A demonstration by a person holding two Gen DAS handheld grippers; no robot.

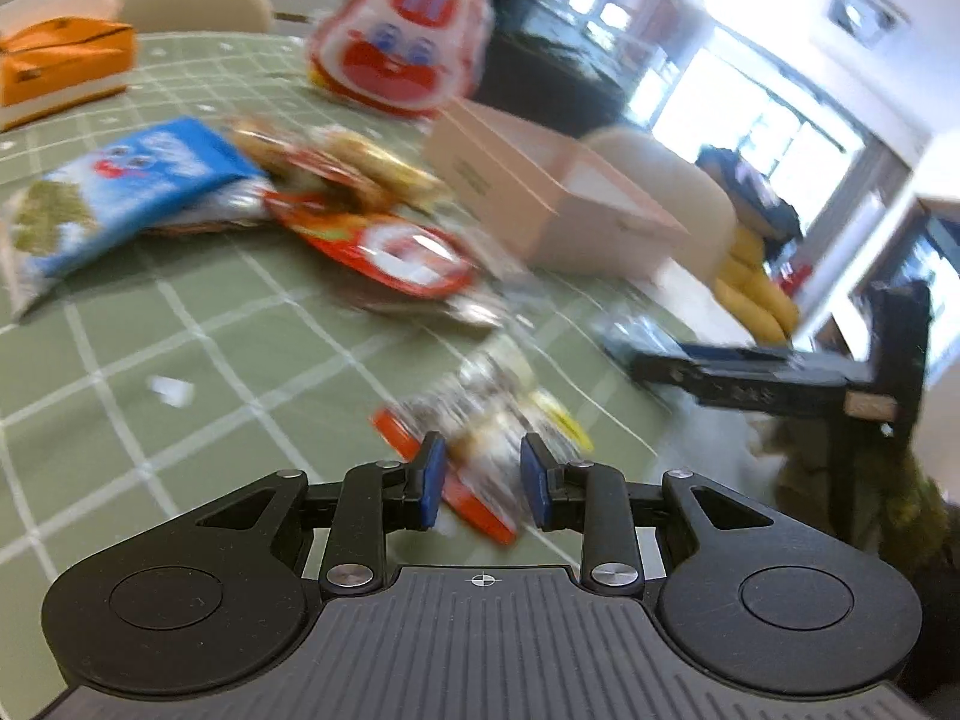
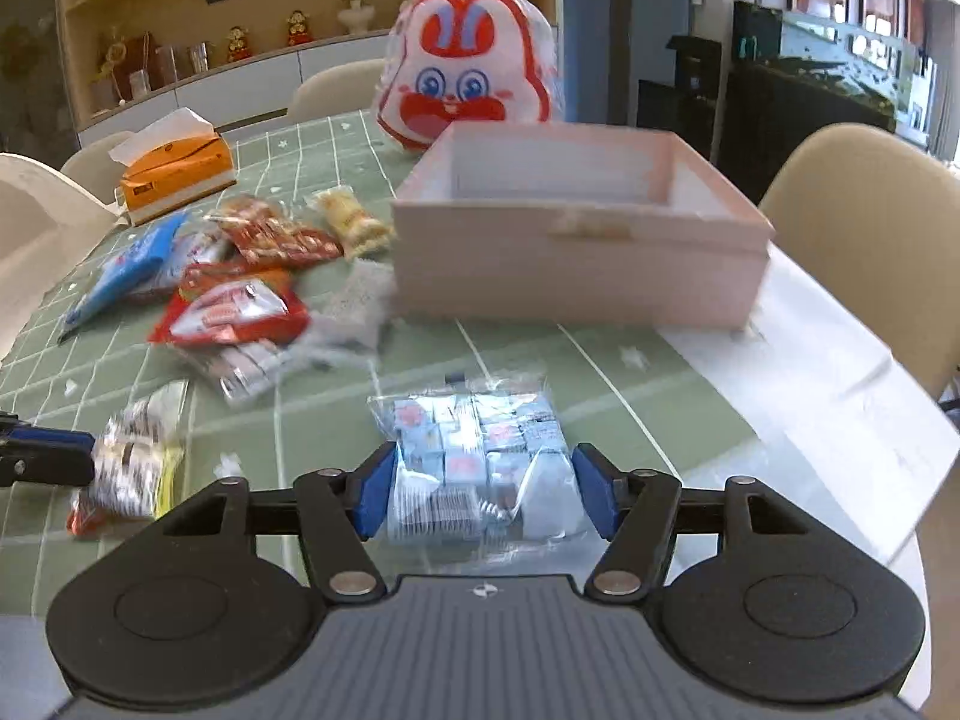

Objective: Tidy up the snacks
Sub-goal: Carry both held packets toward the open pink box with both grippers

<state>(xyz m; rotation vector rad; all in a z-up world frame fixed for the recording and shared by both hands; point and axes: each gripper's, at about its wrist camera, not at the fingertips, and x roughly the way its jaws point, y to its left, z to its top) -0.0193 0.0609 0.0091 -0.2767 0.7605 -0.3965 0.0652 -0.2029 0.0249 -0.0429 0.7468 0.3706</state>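
**Both claws on packets, box not yet filled**

While most of the snacks lie loose on the green checked counter (image 2: 600,384), each claw has a packet between its pads. Farthest left in the right wrist view, the left claw (image 1: 483,480) is narrowed on a silver-and-yellow packet (image 2: 135,456) with a red edge; the blur leaves firm contact hard to confirm, though the pads appear to pinch it. Beside it spreads the unsorted pile: a blue bag (image 2: 126,270), a red-and-white bag (image 2: 234,312), a red patterned pack (image 2: 276,237) and a pale wafer pack (image 2: 354,225). Next, at centre, the right claw (image 2: 483,495) stands half-wide around a clear bag of small blue cubes (image 2: 480,450), its pads at the bag's sides; whether they press cannot be told. Beyond sits the pink box (image 2: 576,252), whose visible interior shows nothing inside, with a rabbit-face bag (image 2: 468,69) behind it. Judging by this, sorting has barely begun: nearly every packet remains outside the box.
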